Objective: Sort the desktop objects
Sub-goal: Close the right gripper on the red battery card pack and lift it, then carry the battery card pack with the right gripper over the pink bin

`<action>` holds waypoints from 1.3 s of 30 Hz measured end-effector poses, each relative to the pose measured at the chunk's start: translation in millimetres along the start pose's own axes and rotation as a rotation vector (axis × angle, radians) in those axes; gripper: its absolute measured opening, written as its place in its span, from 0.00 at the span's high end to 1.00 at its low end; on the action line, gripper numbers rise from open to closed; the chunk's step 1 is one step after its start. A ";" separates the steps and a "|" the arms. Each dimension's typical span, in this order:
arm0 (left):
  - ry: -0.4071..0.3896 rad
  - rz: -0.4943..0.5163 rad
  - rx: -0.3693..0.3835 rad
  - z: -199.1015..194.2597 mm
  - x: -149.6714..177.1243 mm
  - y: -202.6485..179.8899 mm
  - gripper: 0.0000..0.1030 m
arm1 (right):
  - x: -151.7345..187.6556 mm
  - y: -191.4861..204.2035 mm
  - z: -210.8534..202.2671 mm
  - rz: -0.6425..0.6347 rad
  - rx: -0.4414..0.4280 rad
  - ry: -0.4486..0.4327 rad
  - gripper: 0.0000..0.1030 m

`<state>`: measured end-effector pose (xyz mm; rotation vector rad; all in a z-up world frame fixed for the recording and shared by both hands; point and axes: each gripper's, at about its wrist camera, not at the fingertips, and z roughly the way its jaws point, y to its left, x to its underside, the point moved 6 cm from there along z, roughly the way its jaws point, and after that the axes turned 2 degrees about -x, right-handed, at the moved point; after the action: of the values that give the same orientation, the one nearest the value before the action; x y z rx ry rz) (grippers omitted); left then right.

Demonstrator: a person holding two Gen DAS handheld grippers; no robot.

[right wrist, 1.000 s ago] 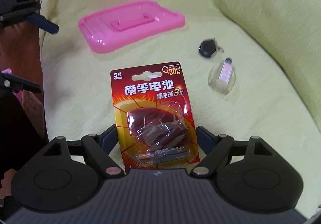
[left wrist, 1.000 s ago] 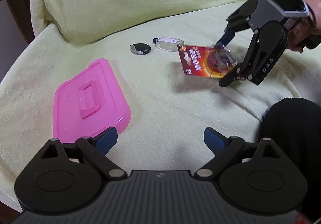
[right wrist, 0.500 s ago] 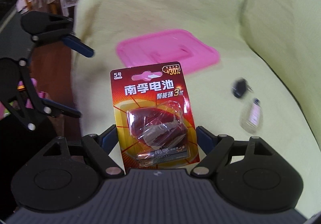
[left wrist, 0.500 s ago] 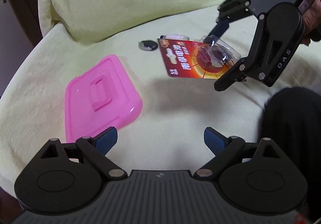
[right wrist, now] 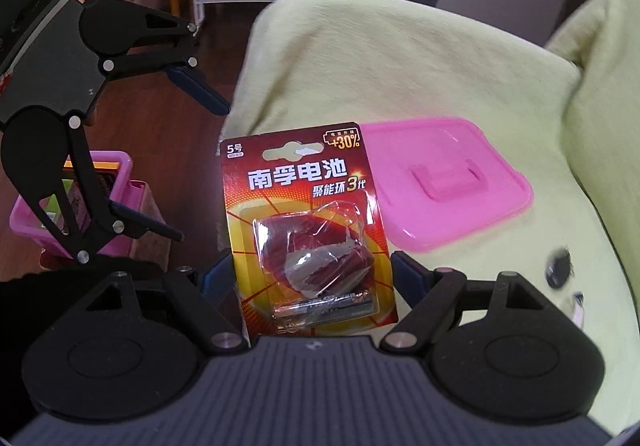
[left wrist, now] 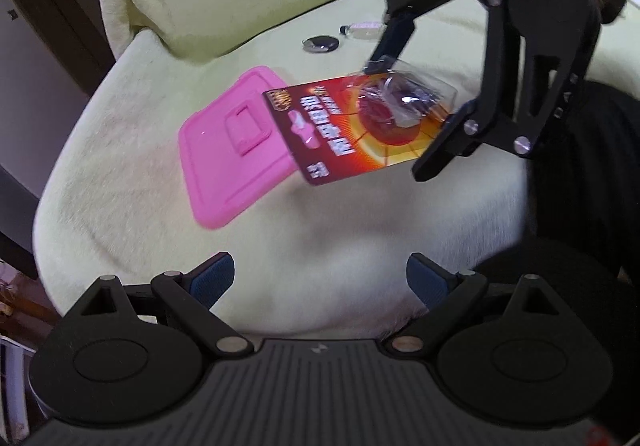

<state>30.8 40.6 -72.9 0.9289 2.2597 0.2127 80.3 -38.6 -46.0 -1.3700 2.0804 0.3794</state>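
Two blurred items (right wrist: 560, 270) behind battery pack (right wrist: 308, 230).

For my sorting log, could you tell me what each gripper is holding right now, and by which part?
The right gripper holds the battery blister pack by its lower end, fingers pinching the card's side edges beside the plastic bubble. The left gripper is open and holds nothing.

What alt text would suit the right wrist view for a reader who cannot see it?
The right gripper holds a red battery pack upright between its jaws, above a pale green sofa. A pink lid lies on the cushion behind; the open left gripper and a pink basket appear at left.
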 end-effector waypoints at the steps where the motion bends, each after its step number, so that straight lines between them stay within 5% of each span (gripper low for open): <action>1: 0.005 -0.001 -0.006 -3.2 4.4 1.3 0.08 | -4.6 4.6 1.9 -0.009 -0.006 -0.001 0.22; 11: 0.069 -0.075 -0.075 -36.1 62.3 19.1 0.08 | -48.4 68.9 18.7 -0.112 -0.077 -0.023 0.22; 24: 0.212 -0.266 -0.181 -90.0 181.3 33.9 0.08 | -86.7 171.4 52.0 -0.253 -0.206 -0.019 0.22; 31: 0.315 -0.328 -0.232 -114.1 249.0 28.6 0.08 | -95.7 229.3 81.5 -0.307 -0.289 0.036 0.22; 39: 0.355 -0.413 -0.250 -124.8 290.0 19.9 0.08 | -95.1 272.4 125.8 -0.222 -0.323 0.162 0.22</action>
<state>-188.4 262.9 -123.7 0.2983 2.6114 0.4904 -97.1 213.9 -108.1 -1.8569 2.0281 0.5422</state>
